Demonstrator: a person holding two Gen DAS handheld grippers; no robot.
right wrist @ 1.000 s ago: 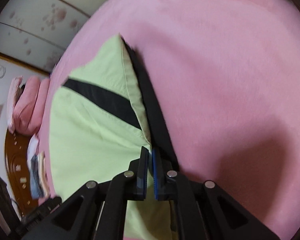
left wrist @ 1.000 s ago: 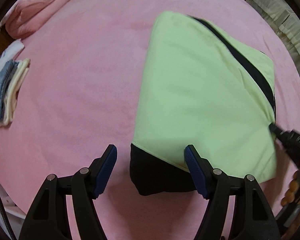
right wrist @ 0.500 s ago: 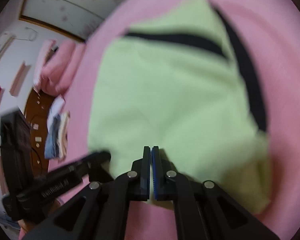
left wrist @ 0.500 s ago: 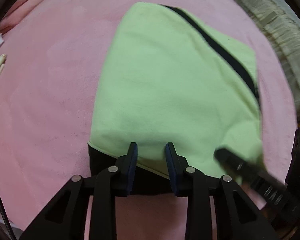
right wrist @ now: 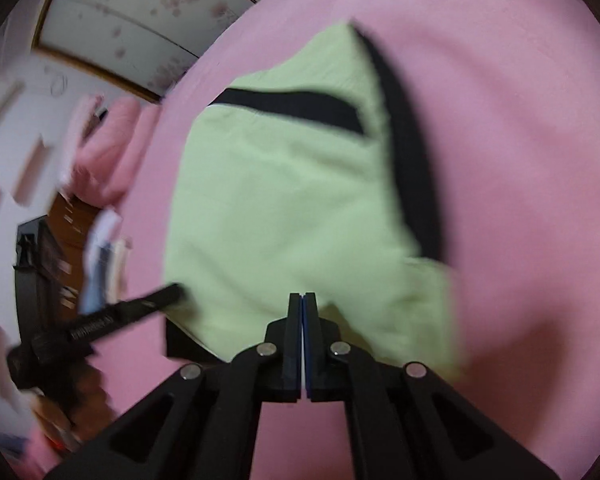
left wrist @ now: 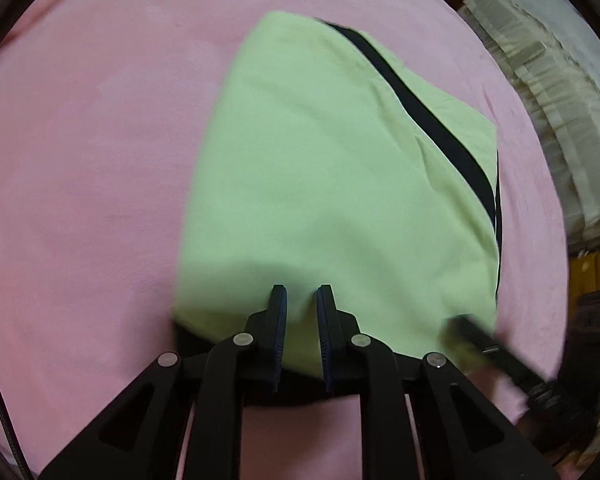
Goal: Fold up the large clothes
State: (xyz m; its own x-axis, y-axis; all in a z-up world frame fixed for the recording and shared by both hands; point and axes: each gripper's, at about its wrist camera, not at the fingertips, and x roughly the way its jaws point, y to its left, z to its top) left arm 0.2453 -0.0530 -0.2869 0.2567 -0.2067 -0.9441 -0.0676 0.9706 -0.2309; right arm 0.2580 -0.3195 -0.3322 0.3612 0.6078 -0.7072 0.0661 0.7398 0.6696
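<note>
A light green garment (left wrist: 324, 184) with black stripes lies folded on the pink bed (left wrist: 80, 200); it also shows in the right wrist view (right wrist: 284, 200). My left gripper (left wrist: 302, 300) sits at the garment's near edge, jaws a narrow gap apart with green cloth between them. My right gripper (right wrist: 303, 300) is shut at the garment's near right edge; a thin fold of cloth seems pinched in it. The right gripper shows blurred in the left wrist view (left wrist: 484, 344), and the left gripper shows in the right wrist view (right wrist: 140, 308).
Folded pink bedding (right wrist: 108, 152) and a small stack of folded clothes (right wrist: 104, 256) lie at the bed's far left. Cream ruffled fabric (left wrist: 548, 100) lies beyond the bed's right edge. A dark wooden cabinet (right wrist: 56, 240) stands by the wall.
My left gripper closed from wide open to a narrow gap and moved in over the garment's near edge. My right gripper swung from the right side seam round to the near edge, staying shut.
</note>
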